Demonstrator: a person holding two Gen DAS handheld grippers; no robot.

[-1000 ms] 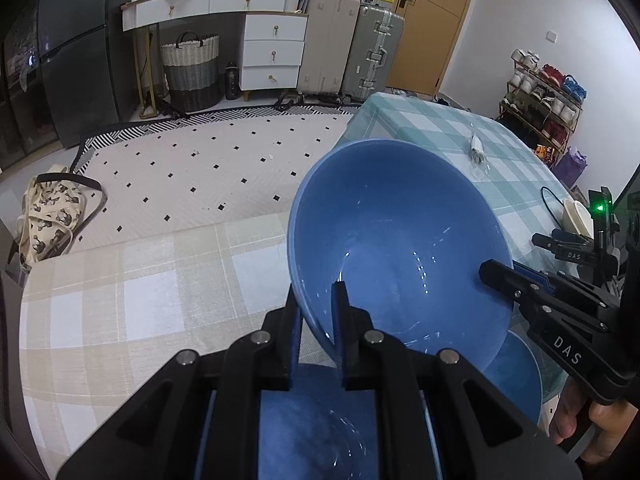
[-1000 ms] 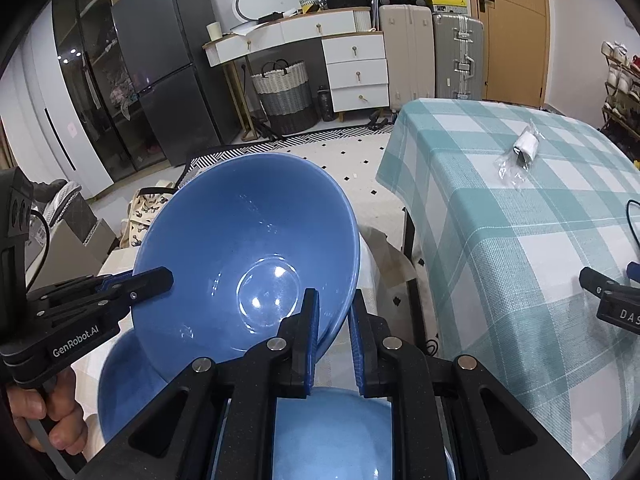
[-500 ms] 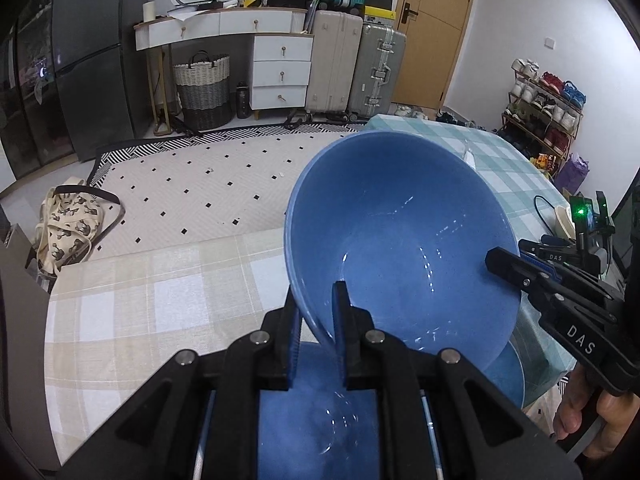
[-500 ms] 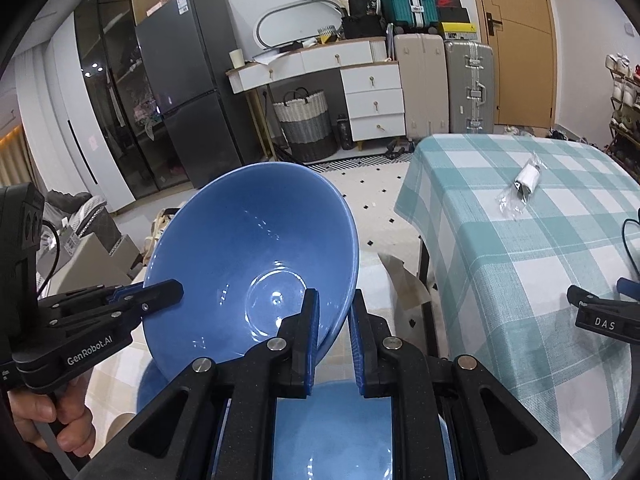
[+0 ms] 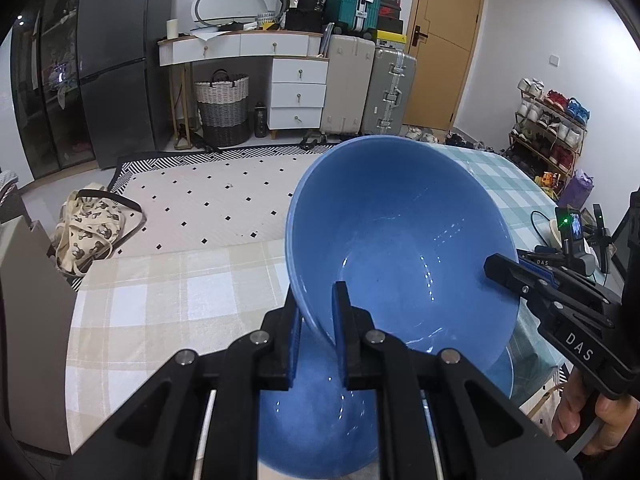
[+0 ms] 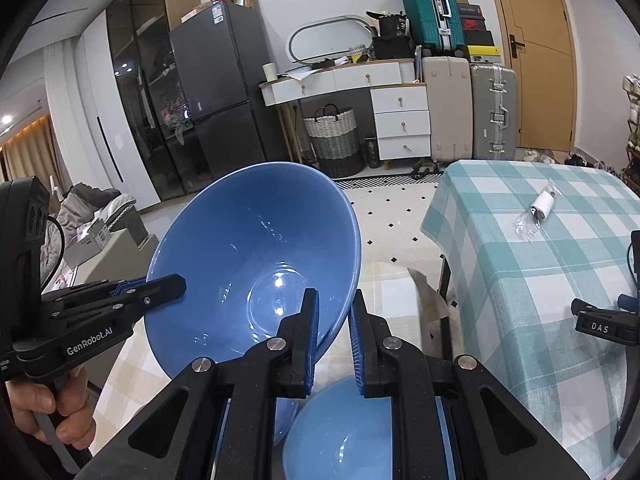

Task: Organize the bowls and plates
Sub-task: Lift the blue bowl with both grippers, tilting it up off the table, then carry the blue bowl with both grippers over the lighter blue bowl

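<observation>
A large blue bowl (image 5: 400, 248) is held tilted in the air by both grippers. My left gripper (image 5: 318, 320) is shut on its near-left rim. My right gripper (image 6: 334, 320) is shut on the opposite rim of the same bowl (image 6: 256, 264); it shows at the right in the left wrist view (image 5: 520, 280). My left gripper shows at the left in the right wrist view (image 6: 160, 284). Under the held bowl, another blue bowl (image 5: 316, 408) stands on the beige checked tablecloth (image 5: 160, 304). The right wrist view shows a pale blue bowl (image 6: 344, 436) below the fingers.
A table with a teal checked cloth (image 6: 540, 264) stands to the right, with a small plastic-wrapped item (image 6: 538, 210) on it. A grey box (image 5: 28, 320) stands at the left edge. Beyond are a rug (image 5: 208, 204), a tote bag (image 5: 86, 232), drawers and suitcases.
Both grippers have lifted the large blue bowl higher, clear of the bowls underneath. Both grips stay the same.
</observation>
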